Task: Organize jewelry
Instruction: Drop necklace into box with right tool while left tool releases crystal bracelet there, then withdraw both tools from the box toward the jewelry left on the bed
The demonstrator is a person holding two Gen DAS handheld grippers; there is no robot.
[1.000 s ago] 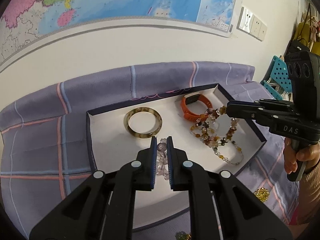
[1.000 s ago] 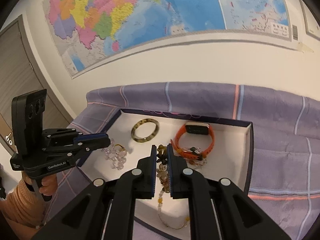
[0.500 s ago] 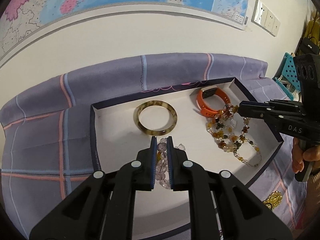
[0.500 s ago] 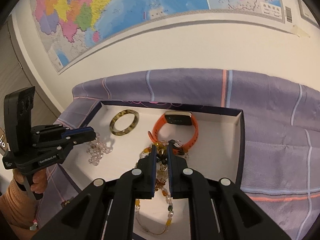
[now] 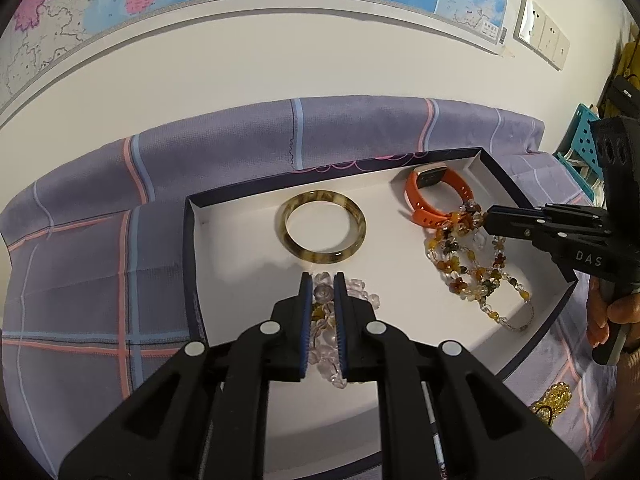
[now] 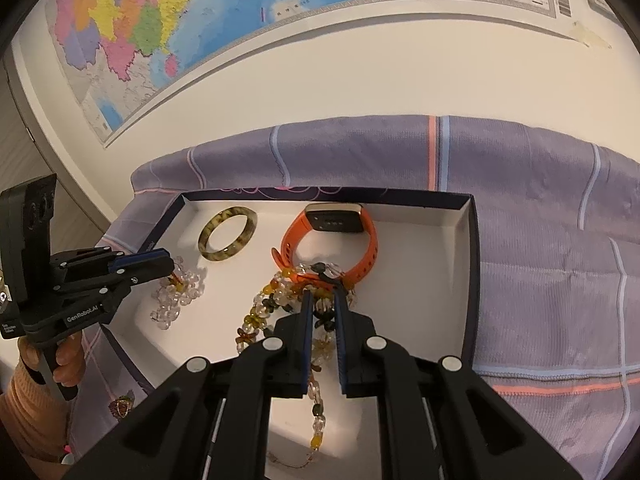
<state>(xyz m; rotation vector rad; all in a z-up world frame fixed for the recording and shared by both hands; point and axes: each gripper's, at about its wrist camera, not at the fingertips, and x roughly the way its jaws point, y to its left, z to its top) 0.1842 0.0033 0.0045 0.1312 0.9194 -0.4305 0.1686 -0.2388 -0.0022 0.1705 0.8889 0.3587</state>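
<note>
centrally, a limp, light clear bead bracelet (image 5: 344, 322) lying in the white tray (image 5: 240, 256), seemingly pinched at one bead cluster by the narrowed left gripper (image 5: 323, 280), while the right gripper (image 6: 323, 298) nips the slack amber bead necklace (image 6: 276, 304) beside the orange watch (image 6: 340, 236).
</note>
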